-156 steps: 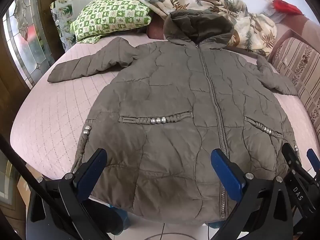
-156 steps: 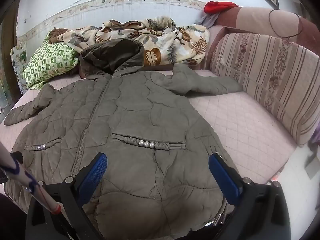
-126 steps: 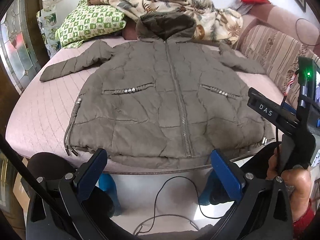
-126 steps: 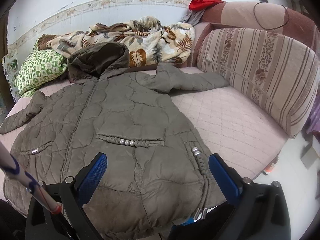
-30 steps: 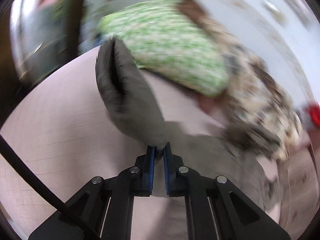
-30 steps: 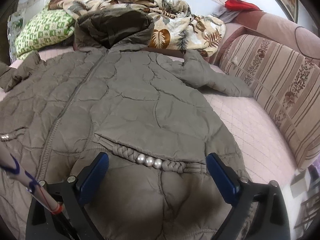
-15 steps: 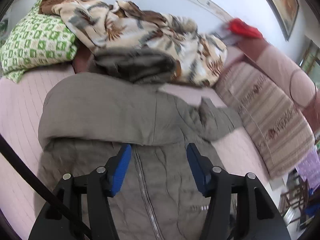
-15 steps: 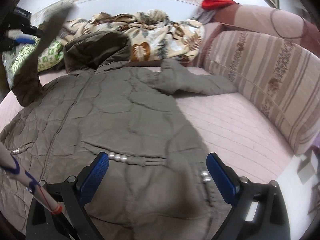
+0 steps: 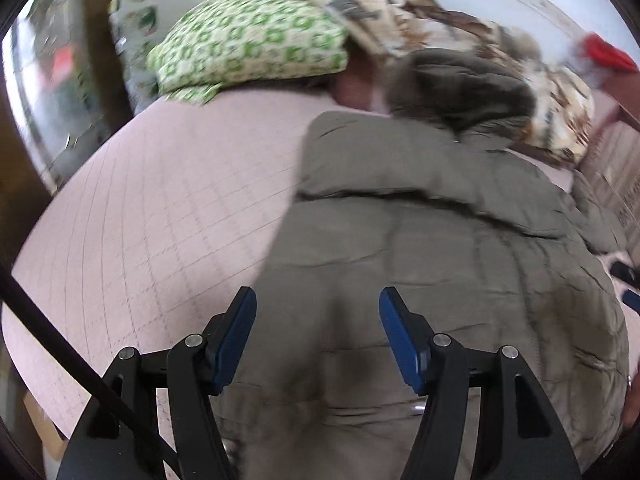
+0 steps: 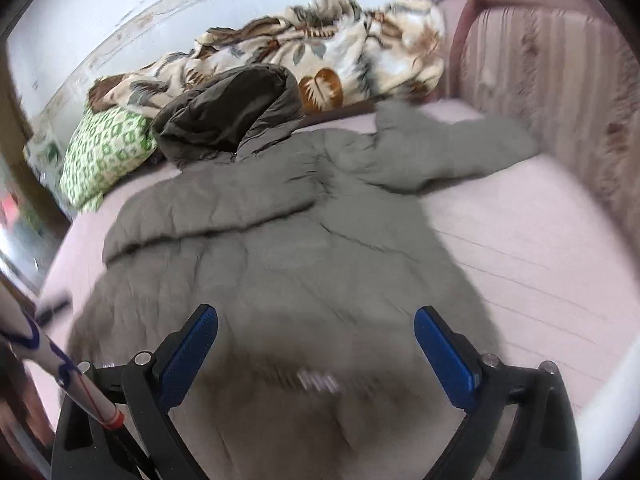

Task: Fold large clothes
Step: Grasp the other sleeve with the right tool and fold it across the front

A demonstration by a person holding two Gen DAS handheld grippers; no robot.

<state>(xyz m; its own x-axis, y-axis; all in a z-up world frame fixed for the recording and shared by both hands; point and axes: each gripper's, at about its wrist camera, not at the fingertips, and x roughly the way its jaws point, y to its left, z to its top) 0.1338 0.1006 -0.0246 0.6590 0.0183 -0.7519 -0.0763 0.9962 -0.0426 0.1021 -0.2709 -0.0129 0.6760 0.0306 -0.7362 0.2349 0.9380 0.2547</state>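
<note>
An olive quilted hooded jacket lies front up on the pink quilted bed cover. One sleeve is folded across the chest below the hood. My left gripper hovers over the jacket's lower left part; its jaws are opening and grip nothing. In the right wrist view the same jacket shows the folded sleeve, while the other sleeve stretches out to the right. My right gripper is open wide above the lower front, holding nothing.
A green patterned pillow and a leaf-print blanket lie at the head of the bed. A striped sofa back borders the right side. A dark frame with glass stands at the left. Bare bed cover lies right of the jacket.
The left gripper, shut on the sleeve cuff a second ago, carried it across the chest, let go and dropped toward the jacket's lower left. The right gripper shifted a little above the jacket.
</note>
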